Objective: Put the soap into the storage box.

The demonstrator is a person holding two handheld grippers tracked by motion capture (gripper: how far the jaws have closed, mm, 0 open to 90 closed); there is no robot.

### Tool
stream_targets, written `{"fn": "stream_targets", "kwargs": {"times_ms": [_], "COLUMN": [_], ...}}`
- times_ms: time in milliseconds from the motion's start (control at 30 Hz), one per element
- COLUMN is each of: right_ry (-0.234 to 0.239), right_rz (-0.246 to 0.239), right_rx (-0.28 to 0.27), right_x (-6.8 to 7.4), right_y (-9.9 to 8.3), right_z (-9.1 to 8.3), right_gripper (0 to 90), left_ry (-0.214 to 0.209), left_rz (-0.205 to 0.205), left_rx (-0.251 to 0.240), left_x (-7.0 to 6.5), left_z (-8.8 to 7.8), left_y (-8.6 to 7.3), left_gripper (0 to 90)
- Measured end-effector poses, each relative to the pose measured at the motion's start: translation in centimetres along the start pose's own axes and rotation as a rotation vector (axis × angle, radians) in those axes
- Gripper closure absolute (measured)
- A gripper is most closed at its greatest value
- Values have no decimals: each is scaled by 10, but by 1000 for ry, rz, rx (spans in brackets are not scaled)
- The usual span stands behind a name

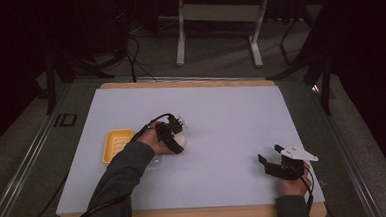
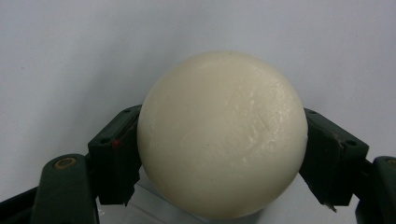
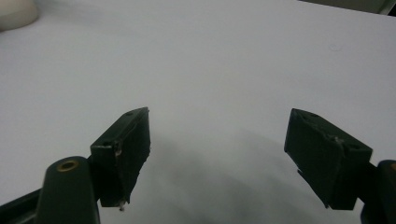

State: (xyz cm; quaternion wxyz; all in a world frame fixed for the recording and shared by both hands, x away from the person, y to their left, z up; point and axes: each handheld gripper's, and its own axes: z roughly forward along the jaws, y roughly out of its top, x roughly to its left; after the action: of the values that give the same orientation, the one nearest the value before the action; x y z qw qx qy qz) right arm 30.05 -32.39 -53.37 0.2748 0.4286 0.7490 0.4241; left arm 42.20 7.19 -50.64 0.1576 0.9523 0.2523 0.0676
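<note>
White mat (image 1: pixel 221 117), yellow tray (image 1: pixel 116 144) (left), ball (image 2: pixel 222 135) clamped

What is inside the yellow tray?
The yellow tray looks empty: just its ribbed yellow bottom shows in the high view. Its right edge sits close to the person's sleeve, and the picture is too small and dim to rule out something tiny.

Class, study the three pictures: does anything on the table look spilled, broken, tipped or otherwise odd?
Nothing stands out. The left gripper holds a smooth cream ball squarely between its jaws. The yellow tray lies flat beside that hand. The right gripper rests open over the bare white mat. No spill or damage is visible.
</note>
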Motion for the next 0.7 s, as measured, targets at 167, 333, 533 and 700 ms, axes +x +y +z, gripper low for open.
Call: {"fn": "stream_targets", "kwargs": {"times_ms": [167, 333, 533, 700], "right_ry": [0, 1, 2, 2], "right_rz": [0, -1, 1, -1], "right_rx": [1, 2, 3, 2], "right_x": [0, 0, 0, 0], "right_y": [0, 0, 0, 0], "right_z": [0, 0, 0, 0], "right_gripper": [220, 220, 220, 220], "left_ry": [-6, -11, -1, 10], "left_rz": [-4, -6, 10, 24], "left_rx": [12, 33, 58, 58], "left_x": [1, 1, -1, -3], "left_z": [2, 1, 1, 0], "left_y": [1, 4, 7, 6], "left_gripper": [220, 239, 244, 247]}}
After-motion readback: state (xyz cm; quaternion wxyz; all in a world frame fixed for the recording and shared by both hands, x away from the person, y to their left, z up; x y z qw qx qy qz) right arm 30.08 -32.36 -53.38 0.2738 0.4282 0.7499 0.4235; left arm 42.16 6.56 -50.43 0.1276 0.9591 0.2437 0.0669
